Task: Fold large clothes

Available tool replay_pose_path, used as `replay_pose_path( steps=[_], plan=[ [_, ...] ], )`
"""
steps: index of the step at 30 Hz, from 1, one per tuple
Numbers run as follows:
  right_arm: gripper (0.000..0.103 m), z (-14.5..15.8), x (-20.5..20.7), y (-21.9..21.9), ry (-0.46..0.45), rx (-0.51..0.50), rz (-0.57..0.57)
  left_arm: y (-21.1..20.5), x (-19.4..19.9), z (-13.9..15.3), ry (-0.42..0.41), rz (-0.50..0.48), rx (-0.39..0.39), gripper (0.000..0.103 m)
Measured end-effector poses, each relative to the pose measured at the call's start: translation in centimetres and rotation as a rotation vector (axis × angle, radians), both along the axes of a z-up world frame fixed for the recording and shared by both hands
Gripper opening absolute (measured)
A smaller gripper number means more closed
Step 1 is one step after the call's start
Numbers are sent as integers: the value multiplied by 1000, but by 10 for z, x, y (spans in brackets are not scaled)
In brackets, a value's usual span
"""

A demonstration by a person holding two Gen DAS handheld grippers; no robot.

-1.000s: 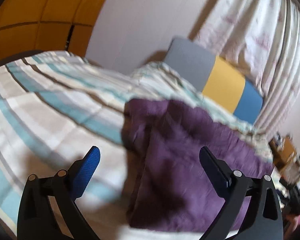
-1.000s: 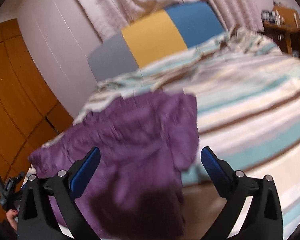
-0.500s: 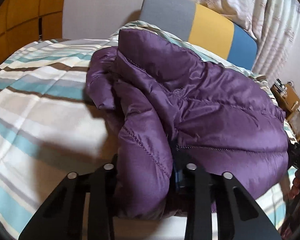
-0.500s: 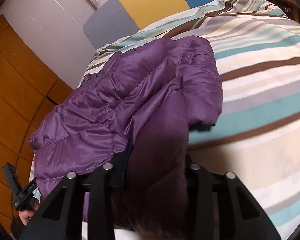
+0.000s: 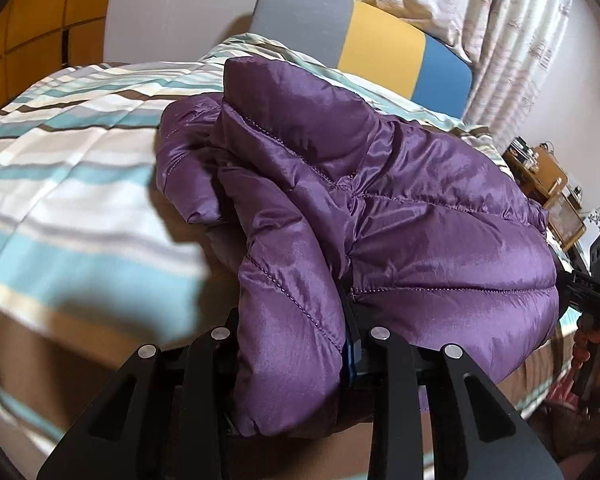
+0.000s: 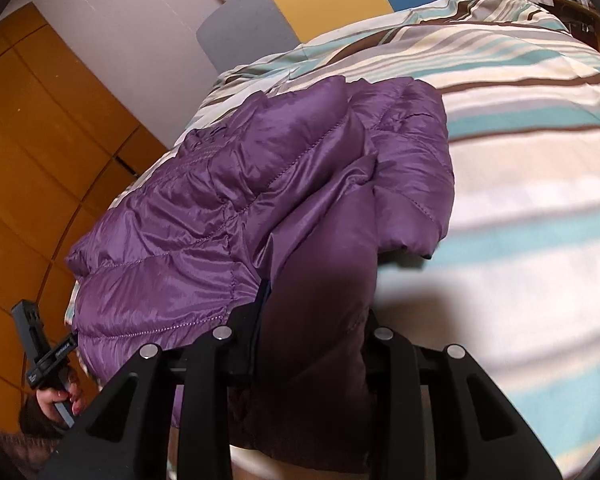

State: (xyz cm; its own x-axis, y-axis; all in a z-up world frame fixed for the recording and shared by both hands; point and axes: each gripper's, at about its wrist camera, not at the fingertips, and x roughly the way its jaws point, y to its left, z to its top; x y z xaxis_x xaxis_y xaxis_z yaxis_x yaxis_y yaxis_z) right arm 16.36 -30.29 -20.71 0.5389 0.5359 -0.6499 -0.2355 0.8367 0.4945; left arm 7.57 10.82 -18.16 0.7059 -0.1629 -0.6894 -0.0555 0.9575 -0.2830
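Observation:
A purple quilted puffer jacket [image 5: 400,200] lies bunched on the striped bed. My left gripper [image 5: 296,340] is shut on a thick fold at the jacket's near left edge; the fabric bulges up between the jaws and hides the blue pads. In the right wrist view the same jacket [image 6: 228,208] stretches off to the left. My right gripper [image 6: 308,332] is shut on its near right fold, which fills the gap between the jaws. A sleeve end [image 6: 416,236] hangs over the duvet beside that fold.
The bed carries a duvet [image 5: 60,184] striped in teal, cream and brown. A grey, yellow and blue headboard [image 5: 380,32] stands behind it, with curtains [image 5: 500,20] to the right, a cluttered wooden side table [image 5: 540,168] and an orange-brown wardrobe [image 6: 40,140]. A hand [image 6: 56,396] holds the other gripper's handle.
Both grippers stood wide open over the jacket a second ago. They have since come down and shut on its near edge, and the jacket now sits bunched up higher in both views.

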Motion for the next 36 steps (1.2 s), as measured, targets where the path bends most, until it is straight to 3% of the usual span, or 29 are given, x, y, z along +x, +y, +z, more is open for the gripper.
replay_pose_path(
  steps=[5, 6, 10, 13, 17, 21, 22, 23, 25, 27, 31, 36],
  plan=[
    [30, 5, -21, -2, -17, -38, 14, -3, -14, 0, -2, -8, -9, 30],
    [38, 7, -24, -2, -26, -60, 17, -2, -16, 1, -4, -10, -8, 32],
    [67, 22, -25, 0, -85, -96, -11, 10, -23, 12, -19, 28, 7, 69],
    [76, 38, -19, -5, -140, -103, -35, 20, -29, 29, -97, 57, 7, 79],
    [77, 44, -5, 3, -182, -147, -28, 18, -4, 47, -153, 37, 81, 83],
    [77, 37, 12, 16, -175, -205, -11, 18, 39, 47, -123, 21, 97, 83],
    [66, 34, 13, 16, -169, -220, -8, 18, 48, 43, -110, 19, 83, 83],
    [58, 31, 17, 22, -165, -241, -1, 19, 56, 39, -88, 13, 63, 82],
    [33, 29, 21, 33, -172, -285, 23, 16, 68, 31, -17, 4, 15, 43],
    [23, 34, 16, 37, -207, -306, 38, 14, 64, 35, -25, 5, -15, 27],
    [16, 58, 8, 34, -272, -301, 21, 11, 53, 58, -98, 44, -9, 19],
    [16, 86, 19, 33, -316, -255, -7, 15, 56, 88, -198, 120, -38, 18]
  ],
)
